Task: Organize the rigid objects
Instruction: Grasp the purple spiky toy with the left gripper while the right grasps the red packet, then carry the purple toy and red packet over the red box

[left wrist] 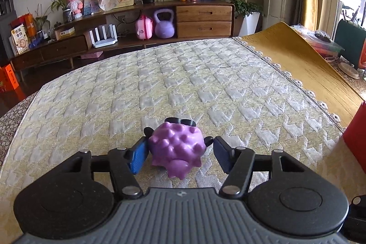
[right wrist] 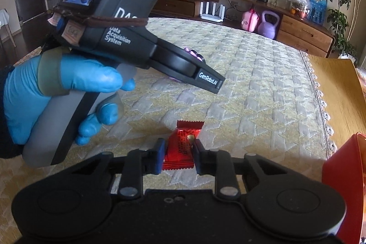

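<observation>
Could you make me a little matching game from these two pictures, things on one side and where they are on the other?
Things:
1. purple spiky toy
2. red foil packet
3. purple kettlebell
4. red box

Places:
A. on the wooden shelf
B. at the right edge
C. between the left gripper fingers
D. between the right gripper fingers

Pairs: 1-C, 2-D, 3-A, 4-B

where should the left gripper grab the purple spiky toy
Grip the purple toy across its round bumpy body, side to side, coming from behind and above as the left gripper already sits. Black limbs stick out at both sides and the top, so keep the pads on the widest part of the body. The left pad meets it; the right pad shows a gap.
</observation>
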{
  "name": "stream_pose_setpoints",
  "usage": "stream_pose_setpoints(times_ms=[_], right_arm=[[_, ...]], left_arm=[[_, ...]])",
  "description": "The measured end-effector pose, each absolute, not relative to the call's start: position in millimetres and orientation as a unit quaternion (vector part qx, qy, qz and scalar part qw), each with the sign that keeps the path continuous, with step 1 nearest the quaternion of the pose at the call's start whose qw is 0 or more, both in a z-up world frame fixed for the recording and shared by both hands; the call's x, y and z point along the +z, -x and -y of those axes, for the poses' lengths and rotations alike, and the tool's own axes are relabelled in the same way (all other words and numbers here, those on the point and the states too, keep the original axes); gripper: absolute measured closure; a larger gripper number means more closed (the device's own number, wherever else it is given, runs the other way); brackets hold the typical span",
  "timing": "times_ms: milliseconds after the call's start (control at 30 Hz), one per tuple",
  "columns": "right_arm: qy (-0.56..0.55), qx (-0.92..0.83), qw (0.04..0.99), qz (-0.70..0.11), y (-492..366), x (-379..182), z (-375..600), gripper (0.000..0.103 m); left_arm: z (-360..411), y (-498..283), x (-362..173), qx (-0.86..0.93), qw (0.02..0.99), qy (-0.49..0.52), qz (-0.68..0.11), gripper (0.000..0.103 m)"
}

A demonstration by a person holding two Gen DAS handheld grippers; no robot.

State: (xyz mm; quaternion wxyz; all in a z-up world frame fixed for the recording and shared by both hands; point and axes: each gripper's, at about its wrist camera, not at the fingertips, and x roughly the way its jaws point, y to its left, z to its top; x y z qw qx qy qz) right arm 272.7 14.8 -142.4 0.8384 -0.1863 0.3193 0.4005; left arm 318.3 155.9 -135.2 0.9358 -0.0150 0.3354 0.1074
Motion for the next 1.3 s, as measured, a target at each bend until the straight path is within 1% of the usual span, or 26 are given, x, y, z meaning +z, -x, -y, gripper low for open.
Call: stream_pose_setpoints(times_ms=[300, 700, 1067, 1300], right_arm=[[0.143, 0.392, 0.845, -0.334, -272.5, -131.2, 4.6, 0.080], [0.088, 0.371, 0.855, -0.351, -262.6, -107.0, 55.3, 0.080], [0.070, 0.360, 0.867, -0.338, -245.3, -81.7, 99.3, 0.080], [0.069, 0.347, 0.875, -0.330, -236.5, -65.8, 130.0, 0.080]], left_arm=[[-153.6, -302.9, -132.0, 0.111, 0.931, 0.020, -0.346, 0.042], [-128.0, -254.6, -121.7, 0.090, 0.925, 0.038, -0.366, 0.042], [-90.2, -213.4, -83.0, 0.060, 0.931, 0.046, -0.357, 0.042], [-62.3, -200.4, -58.4, 0.042, 0.935, 0.043, -0.349, 0.042]])
